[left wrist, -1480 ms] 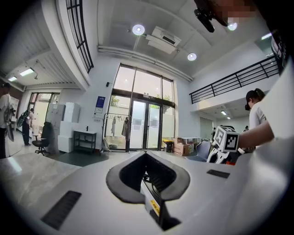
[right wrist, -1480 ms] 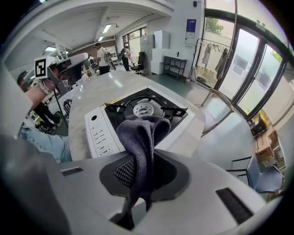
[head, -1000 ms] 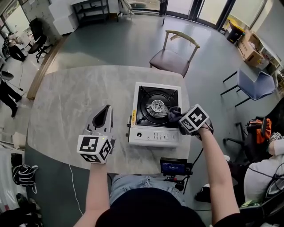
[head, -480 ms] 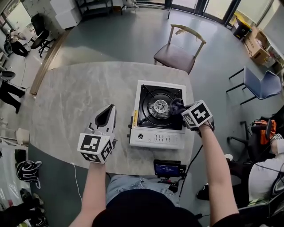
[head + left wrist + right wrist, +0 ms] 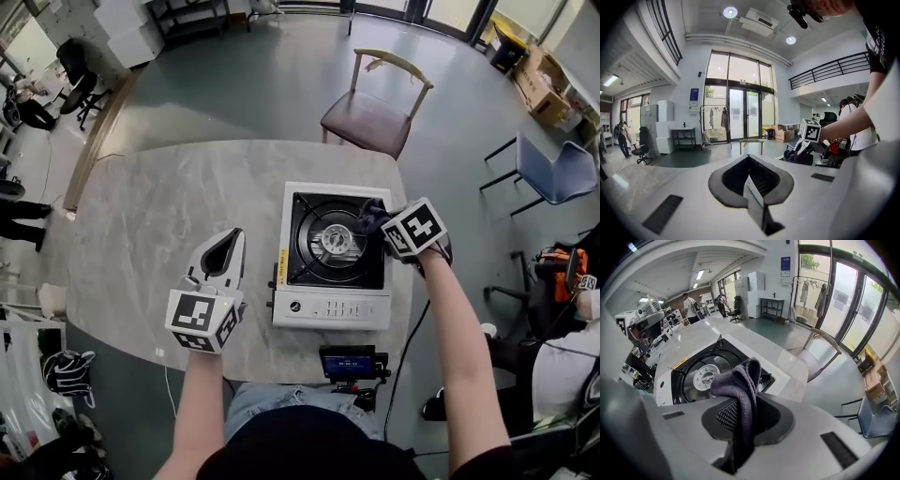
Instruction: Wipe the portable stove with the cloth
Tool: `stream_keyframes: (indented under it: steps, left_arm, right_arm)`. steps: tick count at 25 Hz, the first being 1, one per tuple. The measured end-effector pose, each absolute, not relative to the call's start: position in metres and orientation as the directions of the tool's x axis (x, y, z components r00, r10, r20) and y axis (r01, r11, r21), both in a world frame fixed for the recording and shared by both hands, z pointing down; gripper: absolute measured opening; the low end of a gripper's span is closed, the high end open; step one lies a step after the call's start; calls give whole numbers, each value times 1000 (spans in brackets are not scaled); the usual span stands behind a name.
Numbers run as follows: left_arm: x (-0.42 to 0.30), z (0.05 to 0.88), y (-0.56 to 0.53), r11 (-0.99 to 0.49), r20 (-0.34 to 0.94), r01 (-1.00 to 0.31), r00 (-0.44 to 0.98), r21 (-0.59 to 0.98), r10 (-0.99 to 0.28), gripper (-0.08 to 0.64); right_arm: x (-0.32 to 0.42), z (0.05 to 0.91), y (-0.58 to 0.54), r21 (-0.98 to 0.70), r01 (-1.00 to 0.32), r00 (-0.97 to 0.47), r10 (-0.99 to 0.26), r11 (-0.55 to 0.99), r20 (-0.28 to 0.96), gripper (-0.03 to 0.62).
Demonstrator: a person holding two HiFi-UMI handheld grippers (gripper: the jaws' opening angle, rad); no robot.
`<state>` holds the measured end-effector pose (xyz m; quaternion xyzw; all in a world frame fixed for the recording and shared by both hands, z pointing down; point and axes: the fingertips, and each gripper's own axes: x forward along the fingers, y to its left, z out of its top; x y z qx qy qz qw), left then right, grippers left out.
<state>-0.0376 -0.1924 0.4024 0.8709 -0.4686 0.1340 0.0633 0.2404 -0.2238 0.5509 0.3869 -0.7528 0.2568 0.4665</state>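
Purple-grey cloth (image 5: 737, 380) is clamped between your right gripper's (image 5: 380, 227) fingers and bunches out past their tips. The portable stove (image 5: 333, 302) lies right under and ahead of those fingers, with its burner (image 5: 335, 239) just beyond the cloth. Whether the cloth touches the stove is unclear. Your left gripper (image 5: 225, 249) hangs over the marble worktop (image 5: 150, 216), fingers pressed together on nothing, the stove just to their right.
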Motion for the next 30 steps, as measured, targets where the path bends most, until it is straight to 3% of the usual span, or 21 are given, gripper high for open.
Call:
stream_keyframes:
  steps: [7,16,26,30]
  left_arm:
    - [-41,416,-201,-532,318,-847,507,7,-802,11]
    - [-33,420,-205,-545,320,-838,523,25,-790,11]
    - [-51,419,-207,-506,314,-862,489,29,-814,11]
    - [-55,421,-206,-500,316,-866,483,33,-816,11]
  right_arm:
    - [257,549,-244,-80,-837,-315,-358,542,879,69]
    - [293,547,-267,81,-852,-192,-454,517,870,66]
    - [289,496,-306,154,-807,-213,-524,571,824,66]
    - [278,490,-330,109,-822,-252,-528,559,811,66]
